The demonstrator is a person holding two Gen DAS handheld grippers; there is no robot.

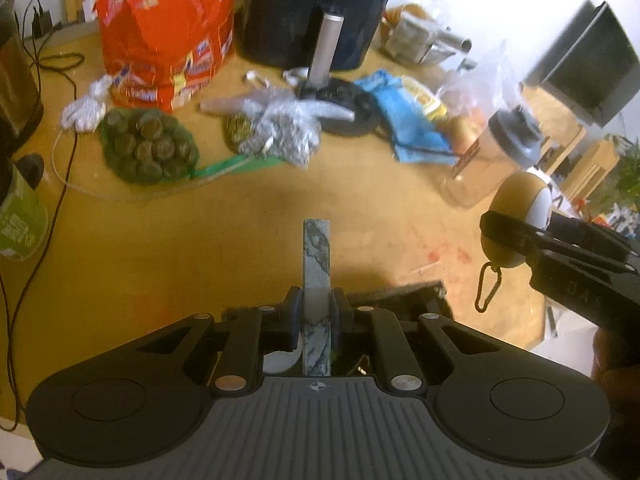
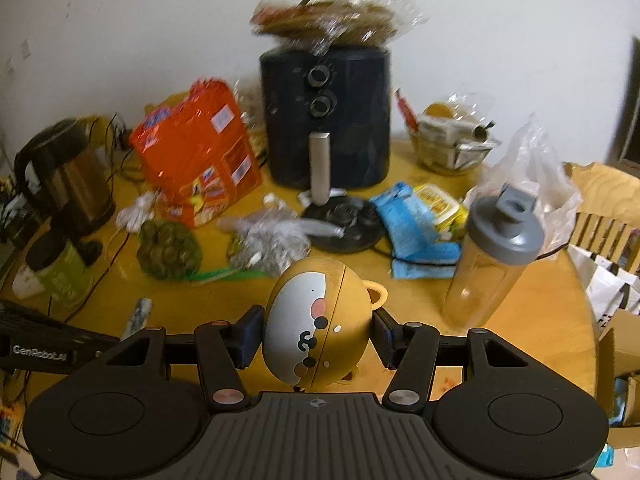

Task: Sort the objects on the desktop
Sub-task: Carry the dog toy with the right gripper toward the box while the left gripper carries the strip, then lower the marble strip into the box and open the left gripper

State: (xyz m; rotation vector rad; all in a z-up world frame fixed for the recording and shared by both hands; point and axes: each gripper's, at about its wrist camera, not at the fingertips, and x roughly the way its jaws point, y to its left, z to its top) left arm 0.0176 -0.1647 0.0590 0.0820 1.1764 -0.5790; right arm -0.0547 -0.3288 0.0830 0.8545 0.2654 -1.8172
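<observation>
Clear shaker bottle (image 2: 490,256) stands capped and see-through on the table (image 2: 540,320).

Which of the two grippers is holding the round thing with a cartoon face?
The right gripper: it clamps the tan egg-shaped case. The left gripper grips a flat marbled bar.

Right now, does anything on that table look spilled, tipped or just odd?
Yes: a crinkly food packet is perched on top of the black air fryer, and faint reddish stains mark the wooden table. The shaker bottle leans.
</observation>
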